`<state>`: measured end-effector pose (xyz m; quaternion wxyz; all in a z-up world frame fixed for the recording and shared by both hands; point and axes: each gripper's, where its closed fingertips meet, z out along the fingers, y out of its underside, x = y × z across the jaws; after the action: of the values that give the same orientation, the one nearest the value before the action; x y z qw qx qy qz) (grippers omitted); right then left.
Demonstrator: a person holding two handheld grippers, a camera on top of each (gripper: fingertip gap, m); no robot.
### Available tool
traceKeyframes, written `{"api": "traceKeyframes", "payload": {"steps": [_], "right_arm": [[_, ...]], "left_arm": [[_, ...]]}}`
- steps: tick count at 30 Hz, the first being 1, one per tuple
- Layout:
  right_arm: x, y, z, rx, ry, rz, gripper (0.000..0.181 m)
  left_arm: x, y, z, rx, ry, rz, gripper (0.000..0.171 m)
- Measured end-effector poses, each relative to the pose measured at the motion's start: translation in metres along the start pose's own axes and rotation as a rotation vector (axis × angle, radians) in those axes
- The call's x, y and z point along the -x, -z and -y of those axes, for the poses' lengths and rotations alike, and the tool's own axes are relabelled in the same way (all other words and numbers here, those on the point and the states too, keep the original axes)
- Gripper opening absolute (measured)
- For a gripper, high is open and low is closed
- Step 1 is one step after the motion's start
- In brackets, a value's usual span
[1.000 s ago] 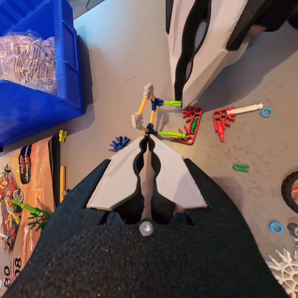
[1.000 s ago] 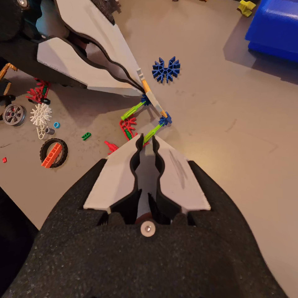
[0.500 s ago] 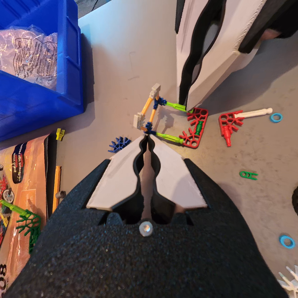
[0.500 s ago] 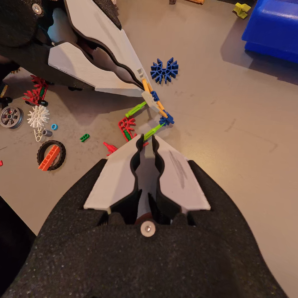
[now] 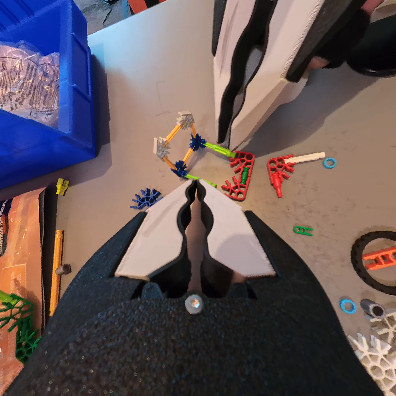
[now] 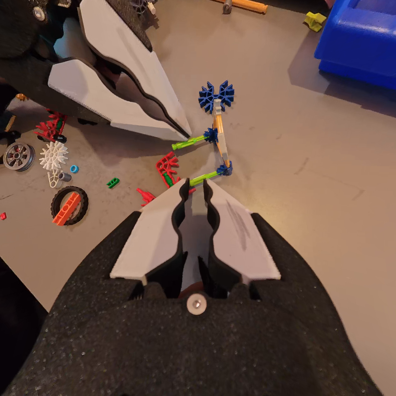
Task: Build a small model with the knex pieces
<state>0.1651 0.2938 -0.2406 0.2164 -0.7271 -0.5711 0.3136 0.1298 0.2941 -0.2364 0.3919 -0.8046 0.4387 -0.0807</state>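
Rod-and-connector toy frame (image 5: 182, 147), light and brittle-jointed: left tongs (image 5: 196, 182) and right tongs (image 6: 196, 182) each pinched shut on a lime rod.

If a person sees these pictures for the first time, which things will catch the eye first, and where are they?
First comes the small rod frame of orange and lime rods with blue and grey connectors in the middle of the grey table, gripped at one lime rod each by the left gripper and the right gripper. Next is the big blue bin at the far left, then the red connectors beside the frame.
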Motion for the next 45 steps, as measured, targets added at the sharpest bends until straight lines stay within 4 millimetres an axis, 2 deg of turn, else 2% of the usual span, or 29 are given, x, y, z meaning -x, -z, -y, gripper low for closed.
{"api": "traceKeyframes", "payload": {"steps": [38,45], "right_arm": [[0.001,-0.002,-0.003,0.015,0.105,-0.026,0.002],[0.005,0.001,-0.001,0.003,0.088,-0.002,0.003]], "left_arm": [[-0.022,0.003,-0.002,0.023,-0.008,-0.122,0.0],[-0.019,0.003,-0.001,0.004,0.005,-0.116,0.0]]}}
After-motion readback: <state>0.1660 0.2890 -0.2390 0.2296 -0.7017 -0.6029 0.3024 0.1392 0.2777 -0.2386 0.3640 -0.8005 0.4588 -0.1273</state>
